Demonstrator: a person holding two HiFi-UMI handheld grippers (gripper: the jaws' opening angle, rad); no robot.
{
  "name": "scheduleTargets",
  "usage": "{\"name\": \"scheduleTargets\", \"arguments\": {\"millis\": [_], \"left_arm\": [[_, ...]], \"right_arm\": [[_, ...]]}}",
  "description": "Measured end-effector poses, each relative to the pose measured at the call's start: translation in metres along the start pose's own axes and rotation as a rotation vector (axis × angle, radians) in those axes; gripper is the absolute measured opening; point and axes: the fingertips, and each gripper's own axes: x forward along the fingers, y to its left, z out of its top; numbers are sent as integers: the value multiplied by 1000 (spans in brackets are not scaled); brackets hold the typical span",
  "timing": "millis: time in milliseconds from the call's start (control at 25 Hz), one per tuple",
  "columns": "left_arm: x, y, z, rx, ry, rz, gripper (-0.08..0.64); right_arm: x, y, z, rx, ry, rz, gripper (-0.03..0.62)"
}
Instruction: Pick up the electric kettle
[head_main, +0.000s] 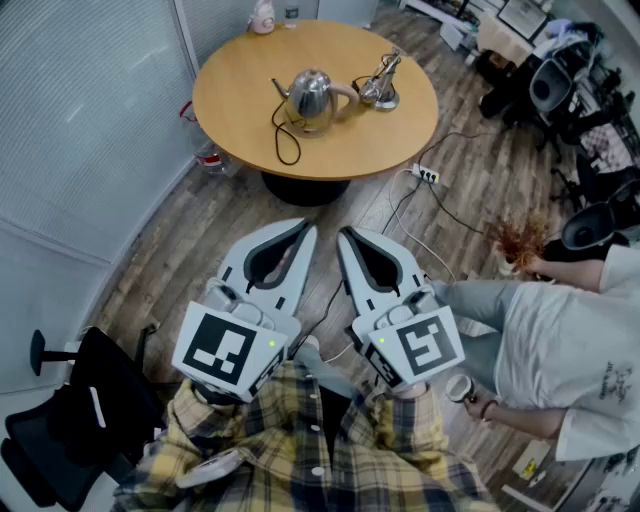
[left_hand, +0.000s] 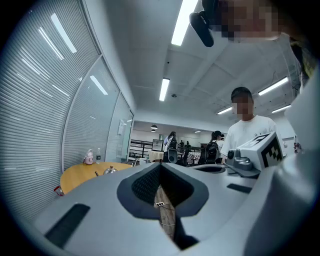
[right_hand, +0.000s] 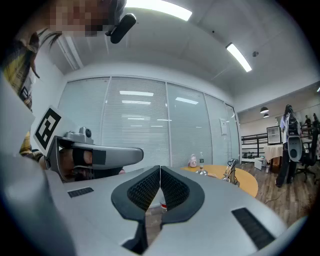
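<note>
A steel electric kettle (head_main: 312, 95) with a pale handle and a black cord stands on the round wooden table (head_main: 390, 140), far ahead of both grippers. My left gripper (head_main: 303, 231) and right gripper (head_main: 347, 238) are held side by side, level, close to my body over the floor. Both are shut with nothing between the jaws. In the left gripper view the kettle (left_hand: 110, 170) is small on the table (left_hand: 80, 177), left of the gripper (left_hand: 161, 165). In the right gripper view only the kettle's top (right_hand: 201, 172) peeks over the gripper (right_hand: 160, 168).
A metal stand (head_main: 380, 85) sits beside the kettle and a pink item (head_main: 263, 15) at the table's far edge. A power strip (head_main: 427, 174) and cables lie on the floor. A person in a white shirt (head_main: 560, 350) sits at the right. A black chair (head_main: 70, 420) stands at the lower left.
</note>
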Motion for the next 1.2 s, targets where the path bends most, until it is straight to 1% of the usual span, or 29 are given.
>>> {"name": "scheduleTargets", "arguments": {"millis": [400, 880, 1040, 1200], "left_arm": [[11, -4, 2, 14, -11, 11, 2], [17, -9, -2, 15, -8, 43, 2], [22, -3, -3, 8, -10, 44, 2], [32, 15, -4, 4, -17, 43, 2]], "right_arm": [[-4, -11, 0, 3, -5, 4, 32], [-13, -23, -5, -6, 1, 14, 34], [-5, -26, -7, -9, 9, 15, 34], [14, -32, -10, -16, 7, 13, 34]]}}
